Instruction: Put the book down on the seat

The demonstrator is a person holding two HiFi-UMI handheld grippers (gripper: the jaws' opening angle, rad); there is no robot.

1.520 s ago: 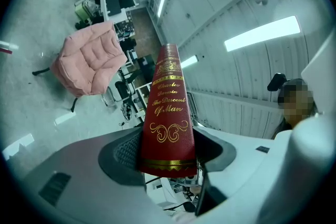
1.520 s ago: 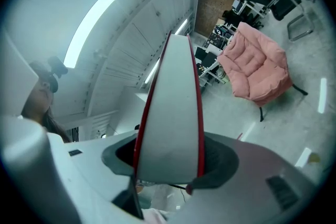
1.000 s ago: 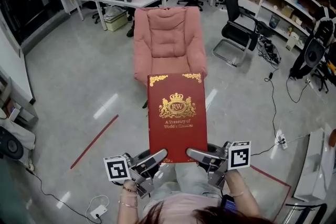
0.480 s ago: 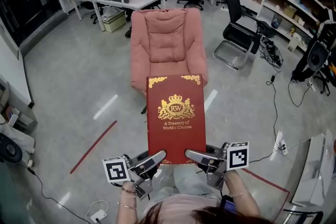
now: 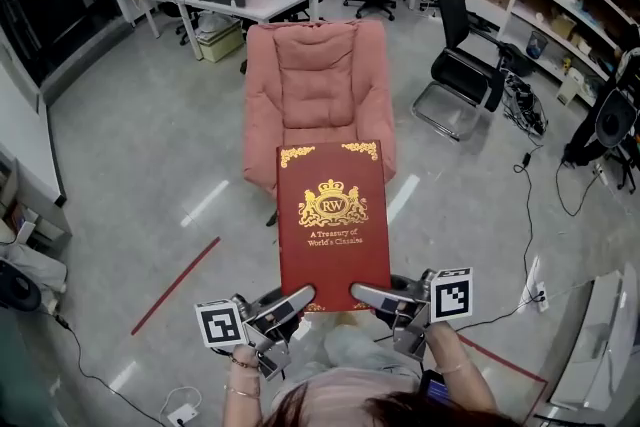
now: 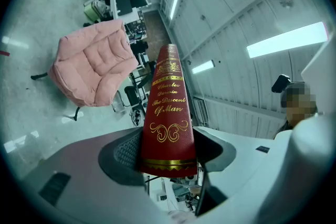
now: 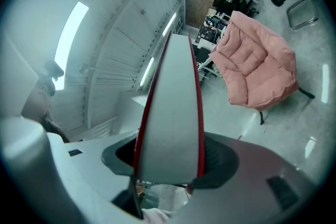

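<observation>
Head view first: the big red book (image 5: pixel 333 212) is held out flat in the air, cover up with the gold crest showing. It's pinched only along its near short edge. The left claw (image 5: pixel 296 299) has the near-left corner and the right claw (image 5: pixel 368 294) has the near-right one.

The left gripper view shows the spine wedged between that claw's jaws, with the pads pressed on the covers. The right gripper view shows the same thing on the page-edge side. So both claws are clamped on the book, not just cradling it.

The book's far end overlaps the front of the pink armchair (image 5: pixel 318 85) in the picture. My guess is it's in mid-air short of the seat (image 5: pixel 320 137), with bare floor (image 5: pixel 140 165) underneath.

What worries me is that all the weight hangs out past the grip. If either claw slackens, or the two twist against each other, the book could droop, pivot out of the pads and hit the floor. The seat also looks soft, so letting go too near the front lip could let it slide off. Coming in too low could knock the far edge into the cushion front and lever the book loose. I'd want it well over the seat and low before releasing.
</observation>
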